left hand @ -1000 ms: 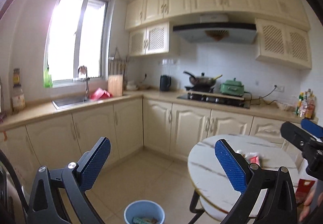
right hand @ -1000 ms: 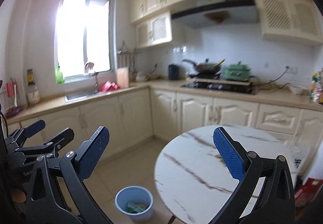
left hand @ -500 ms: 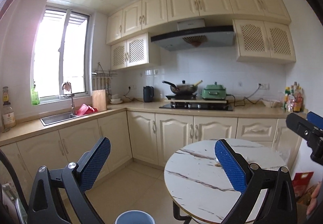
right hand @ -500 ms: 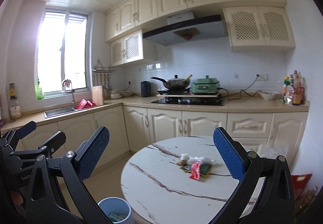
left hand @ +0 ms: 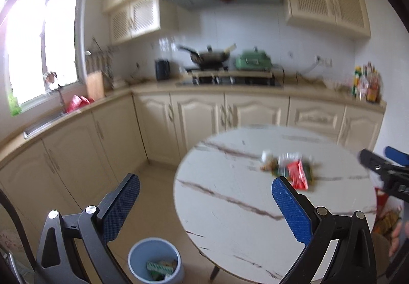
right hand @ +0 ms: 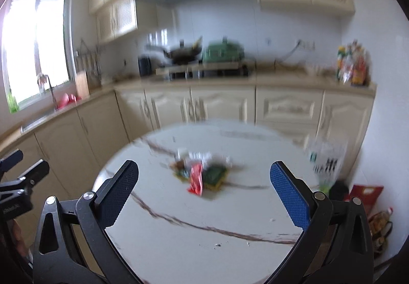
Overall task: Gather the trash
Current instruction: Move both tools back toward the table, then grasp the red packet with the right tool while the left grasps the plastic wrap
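Note:
A small heap of trash lies on the round white marble table (left hand: 230,207) (right hand: 194,240): a red wrapper (left hand: 297,176) (right hand: 196,178), a green packet (right hand: 216,174), a small white cap (left hand: 265,155) and clear crumpled plastic, all blurred. My left gripper (left hand: 205,194) is open and empty, hanging over the table's left edge and the floor. My right gripper (right hand: 204,181) is open and empty above the table, with the heap between and beyond its fingertips. A light blue bin (left hand: 154,262) with some wrappers inside stands on the floor under the table's left side.
Cream kitchen cabinets and a counter wrap around the back and left, with a hob, a wok and a green pot (left hand: 253,61). A sink (left hand: 43,123) sits under the window. Bottles (left hand: 365,84) stand at the counter's right end. Bags (right hand: 365,192) lie on the floor at right.
Both views have tilted down and moved closer to the table. The trash heap now sits nearer to both grippers, and the bin shows again in the left wrist view.

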`<state>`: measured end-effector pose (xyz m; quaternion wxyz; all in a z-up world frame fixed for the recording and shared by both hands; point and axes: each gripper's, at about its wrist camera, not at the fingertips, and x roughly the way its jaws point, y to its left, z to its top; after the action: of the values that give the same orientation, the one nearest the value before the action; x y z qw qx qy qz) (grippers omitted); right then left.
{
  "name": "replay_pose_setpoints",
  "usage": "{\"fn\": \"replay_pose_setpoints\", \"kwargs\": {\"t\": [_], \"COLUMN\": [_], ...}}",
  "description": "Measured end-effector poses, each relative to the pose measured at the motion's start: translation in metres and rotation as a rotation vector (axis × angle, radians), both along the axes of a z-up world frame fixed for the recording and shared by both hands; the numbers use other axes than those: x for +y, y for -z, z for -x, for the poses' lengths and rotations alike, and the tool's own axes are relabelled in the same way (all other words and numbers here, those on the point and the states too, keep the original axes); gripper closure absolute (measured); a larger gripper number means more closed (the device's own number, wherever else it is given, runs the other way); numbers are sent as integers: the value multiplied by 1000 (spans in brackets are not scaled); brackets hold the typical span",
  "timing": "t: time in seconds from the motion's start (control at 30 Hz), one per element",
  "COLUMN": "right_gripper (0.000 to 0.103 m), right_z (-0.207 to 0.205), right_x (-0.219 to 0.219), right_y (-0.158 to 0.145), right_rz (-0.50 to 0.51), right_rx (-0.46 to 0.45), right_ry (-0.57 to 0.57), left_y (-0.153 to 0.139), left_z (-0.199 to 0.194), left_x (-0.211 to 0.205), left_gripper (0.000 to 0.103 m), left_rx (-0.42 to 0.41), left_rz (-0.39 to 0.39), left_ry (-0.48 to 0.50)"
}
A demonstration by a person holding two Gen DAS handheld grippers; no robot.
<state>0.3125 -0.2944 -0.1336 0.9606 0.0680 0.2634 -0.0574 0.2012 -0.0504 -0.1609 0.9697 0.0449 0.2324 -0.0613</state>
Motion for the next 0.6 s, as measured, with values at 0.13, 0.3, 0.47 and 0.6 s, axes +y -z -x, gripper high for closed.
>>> {"fn": "replay_pose_setpoints", "kwargs": {"t": [0.13, 0.3, 0.47, 0.6], "right_gripper": [1, 29, 57, 62], "right_z": [-56, -120, -155, -168], "right_x": [-10, -10, -13, -16], "right_y": [50, 108, 143, 146], "right_rz": [-39, -58, -64, -49], "right_rx": [144, 298, 388, 400], "right_ry": [-72, -132, -150, -170], "left_y": [2, 5, 7, 12], "left_z": [-54, -108, -156, -184], "left_x": [-10, -20, -26, -31], "left_gripper": [1, 1, 1, 1], "left_rx": [84, 163, 207, 241], "left_rz": [-23, -42, -45, -10], "left_ry": [16, 39, 70, 95]}}
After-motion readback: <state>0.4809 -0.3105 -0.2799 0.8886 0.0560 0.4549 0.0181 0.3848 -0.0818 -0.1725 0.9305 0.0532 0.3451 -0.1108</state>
